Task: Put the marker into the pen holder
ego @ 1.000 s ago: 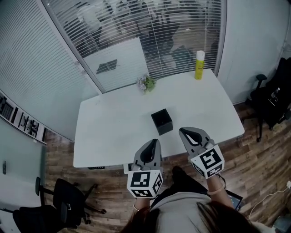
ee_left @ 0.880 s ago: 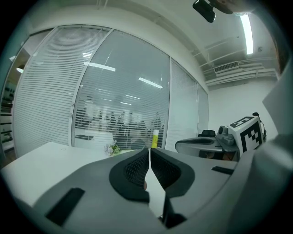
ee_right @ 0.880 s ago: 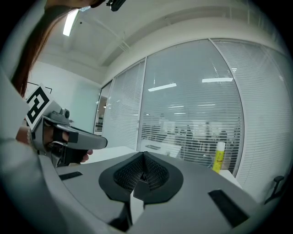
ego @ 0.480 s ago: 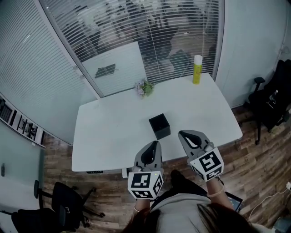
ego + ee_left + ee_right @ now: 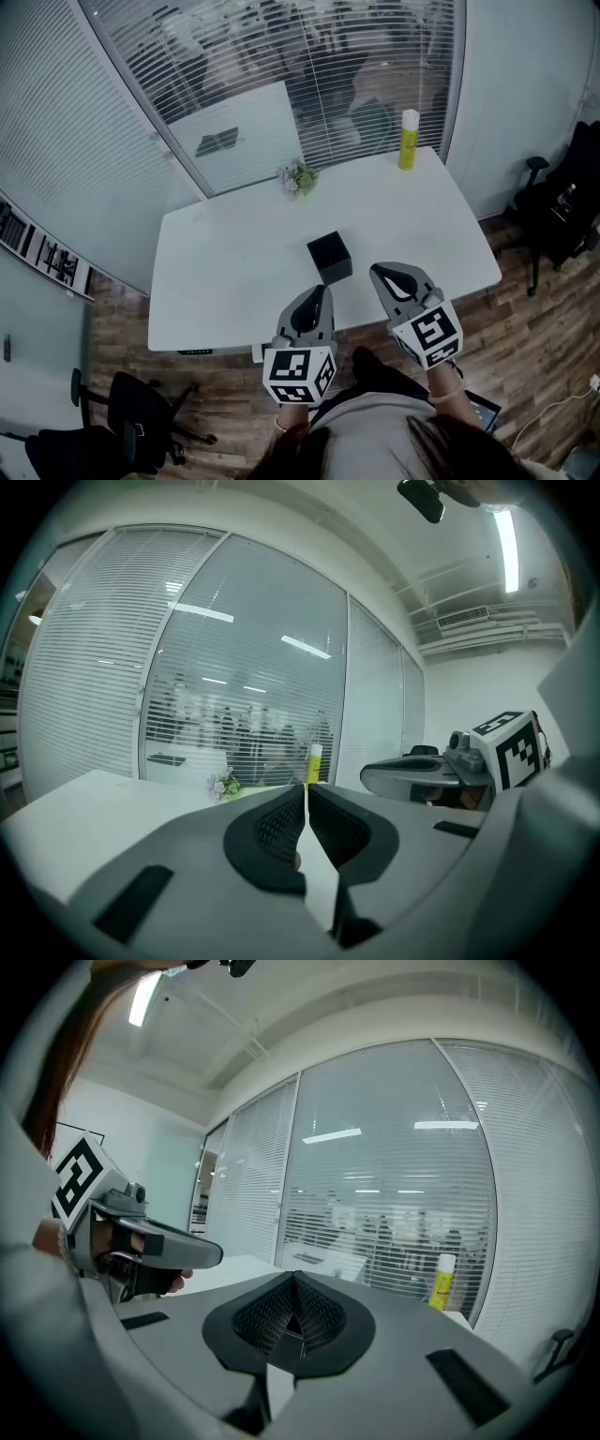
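Both pairs of jaws are pressed together with nothing between them: the left gripper (image 5: pixel 321 294) shows only a thin slit between its pads in its own view, and the right gripper (image 5: pixel 380 273) shows its pads meeting at the tip.

No marker shows in any view, neither in a gripper nor lying on the table (image 5: pixel 234 272). The pen holder (image 5: pixel 329 258), a small black box, stands upright near the table's near edge, just beyond the two jaw tips and roughly between them. Whether it holds anything cannot be told from the head view.

Over the last second almost nothing has changed. The grippers stay side by side at the near edge, closed as before, and the holder only drifts a little in the head view, which looks like the camera shifting, not the box. I judge that no carrying is under way, so either the marker is already in or it has yet to be found.

Farther off stand a small plant (image 5: pixel 299 175) and a yellow bottle (image 5: pixel 409 139).
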### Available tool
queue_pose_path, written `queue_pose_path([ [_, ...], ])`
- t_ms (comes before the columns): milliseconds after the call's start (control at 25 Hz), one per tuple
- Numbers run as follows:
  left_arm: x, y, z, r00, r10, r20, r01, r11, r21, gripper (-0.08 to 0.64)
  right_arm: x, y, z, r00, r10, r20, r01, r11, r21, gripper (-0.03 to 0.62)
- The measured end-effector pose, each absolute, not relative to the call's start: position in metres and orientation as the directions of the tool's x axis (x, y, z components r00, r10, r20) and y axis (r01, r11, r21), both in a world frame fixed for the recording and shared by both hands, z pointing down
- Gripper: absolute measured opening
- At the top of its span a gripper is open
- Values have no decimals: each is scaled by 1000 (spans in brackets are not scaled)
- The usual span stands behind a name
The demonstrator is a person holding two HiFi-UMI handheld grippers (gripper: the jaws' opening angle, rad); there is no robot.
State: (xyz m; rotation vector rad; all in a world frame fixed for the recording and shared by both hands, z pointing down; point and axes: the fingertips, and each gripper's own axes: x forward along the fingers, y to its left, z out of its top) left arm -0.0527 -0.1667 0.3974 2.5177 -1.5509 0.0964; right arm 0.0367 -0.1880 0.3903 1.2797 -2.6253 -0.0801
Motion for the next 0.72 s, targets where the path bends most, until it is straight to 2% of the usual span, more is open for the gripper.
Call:
queue_pose_path([
  [720,-58,-179,399,445,-883,150,-895,-431,117,29,35,-197,393,-606,-778,165,-767,627,137,28],
])
